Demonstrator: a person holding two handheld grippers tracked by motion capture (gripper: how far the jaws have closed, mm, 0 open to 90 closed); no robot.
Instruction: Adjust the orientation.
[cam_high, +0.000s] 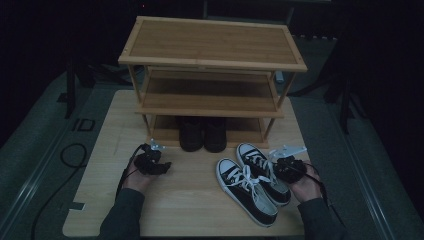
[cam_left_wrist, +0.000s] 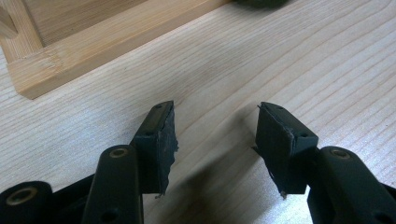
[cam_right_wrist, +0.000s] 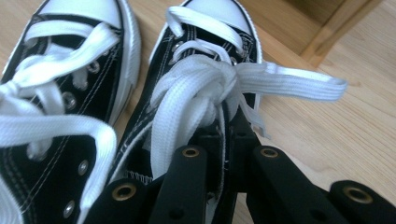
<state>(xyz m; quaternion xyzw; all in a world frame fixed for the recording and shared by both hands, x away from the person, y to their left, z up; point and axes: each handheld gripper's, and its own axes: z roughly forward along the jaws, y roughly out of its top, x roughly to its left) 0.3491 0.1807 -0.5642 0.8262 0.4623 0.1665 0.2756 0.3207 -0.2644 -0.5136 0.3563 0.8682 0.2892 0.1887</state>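
- High view: your right gripper (cam_high: 281, 165) sits at the right sneaker (cam_high: 264, 172) of the pair near the table's (cam_high: 200, 210) right edge, in front of the rack (cam_high: 212, 75).
- Right gripper view: its jaws are closed on that sneaker's side wall by the lace knot (cam_right_wrist: 205, 88), probably so you can carry it by the upper.
- Both sneakers lie heel near you, toes pointing far and slightly left toward the rack; the left sneaker (cam_high: 245, 192) lies just beside it.
- Your left gripper (cam_left_wrist: 215, 140) hovers spread wide over bare wood, holding nothing, likely waiting.
- Dark boots (cam_high: 202, 134) already fill the bottom shelf.
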